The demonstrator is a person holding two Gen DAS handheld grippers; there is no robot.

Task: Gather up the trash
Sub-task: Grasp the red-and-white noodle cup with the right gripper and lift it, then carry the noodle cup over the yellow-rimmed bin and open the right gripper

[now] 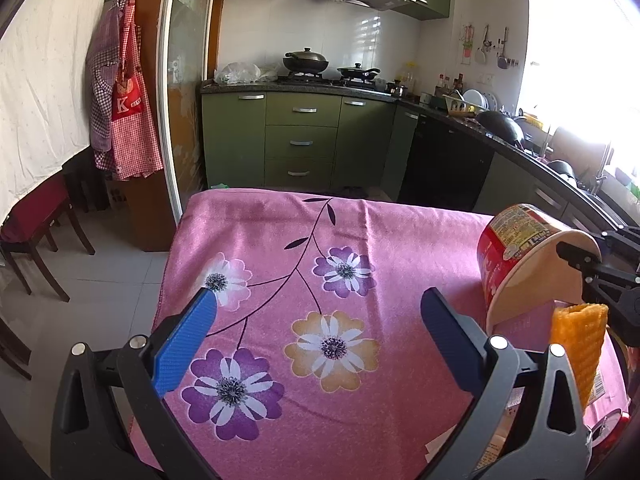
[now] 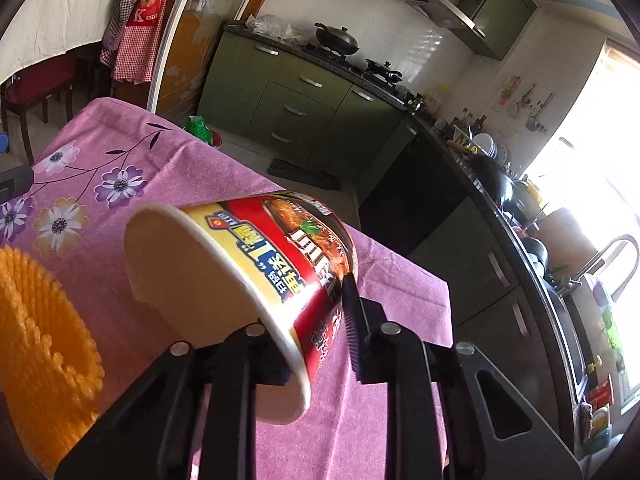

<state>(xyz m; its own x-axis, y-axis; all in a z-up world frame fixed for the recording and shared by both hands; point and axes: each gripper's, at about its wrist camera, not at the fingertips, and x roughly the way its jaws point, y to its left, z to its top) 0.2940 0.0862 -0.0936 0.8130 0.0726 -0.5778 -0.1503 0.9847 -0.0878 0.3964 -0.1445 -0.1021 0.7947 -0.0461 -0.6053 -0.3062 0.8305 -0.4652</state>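
Left wrist view. The left gripper (image 1: 316,308), with blue-padded black fingers, stands wide and released above the pink flower-printed tablecloth (image 1: 280,240); nothing lies between its pads. At the right edge, the red-and-yellow paper instant-noodle cup (image 1: 516,256) lies tipped on its side, mouth towards the camera, its rim pinched by the black right gripper (image 1: 580,258). An orange ribbed plastic basket (image 1: 578,356) stands just beside the cup, cut off by the left gripper's finger. A red object at the lower right corner is too obscured to identify.

Right wrist view. The right gripper (image 2: 316,328) is clenched on the cup's (image 2: 240,280) wall, one finger inside the mouth, one outside on the printed label. The hold appears shallow and near the rim; thin paper may buckle, so the lift is best kept slow and the cup level towards the basket (image 2: 44,344), which is probably the receptacle. The inner finger's pad is hidden by the cup wall, and the cup's contents, if any, cannot be made out. Only part of the basket shows.
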